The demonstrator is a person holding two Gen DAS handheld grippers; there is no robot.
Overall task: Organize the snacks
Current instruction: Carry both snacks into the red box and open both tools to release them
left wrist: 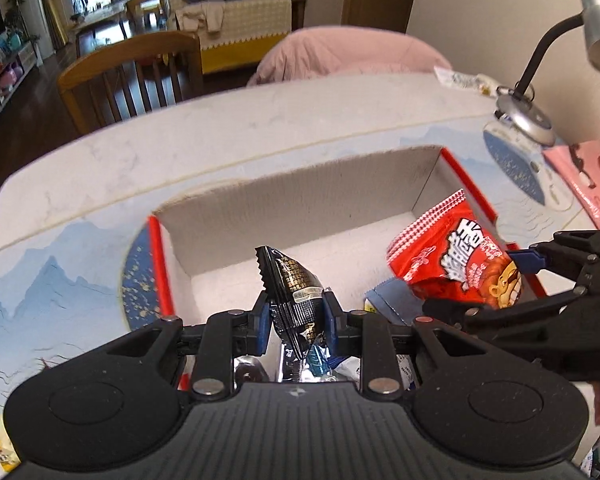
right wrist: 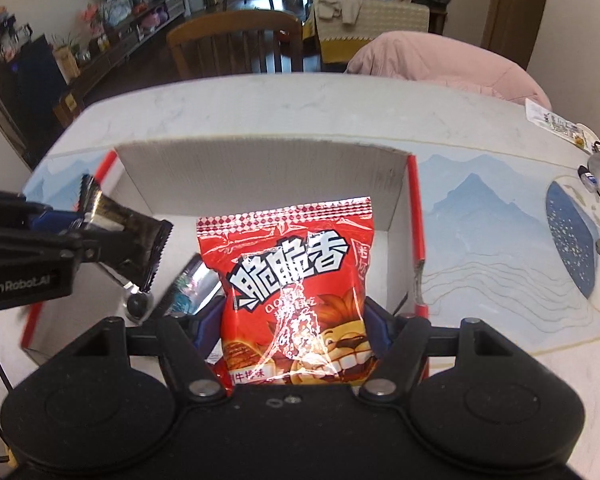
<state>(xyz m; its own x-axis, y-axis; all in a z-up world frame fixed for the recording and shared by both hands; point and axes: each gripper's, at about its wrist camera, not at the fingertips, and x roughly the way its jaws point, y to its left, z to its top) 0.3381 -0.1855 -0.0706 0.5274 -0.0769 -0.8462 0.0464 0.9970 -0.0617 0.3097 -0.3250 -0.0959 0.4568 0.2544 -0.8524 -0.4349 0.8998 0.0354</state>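
Observation:
My left gripper [left wrist: 296, 316] is shut on a black snack packet [left wrist: 294, 284] and holds it over the near part of an open cardboard box [left wrist: 300, 188] with red edges. My right gripper [right wrist: 292, 328] is shut on a red snack bag [right wrist: 296, 280] with a cartoon lion, held over the same box [right wrist: 260, 168]. In the left wrist view the red bag [left wrist: 456, 256] and right gripper [left wrist: 500, 284] are at the right. In the right wrist view the black packet [right wrist: 128, 228] and left gripper [right wrist: 56, 232] are at the left. Silver and blue packets [left wrist: 312, 364] lie in the box.
The box stands on a white table with a blue mountain-print mat [left wrist: 52, 280]. A desk lamp [left wrist: 528, 108] stands at the right by the wall, with a pink sheet [left wrist: 584, 176] and a small packet [right wrist: 556, 120] nearby. A wooden chair [left wrist: 132, 76] and pink-covered seat [left wrist: 352, 52] are beyond.

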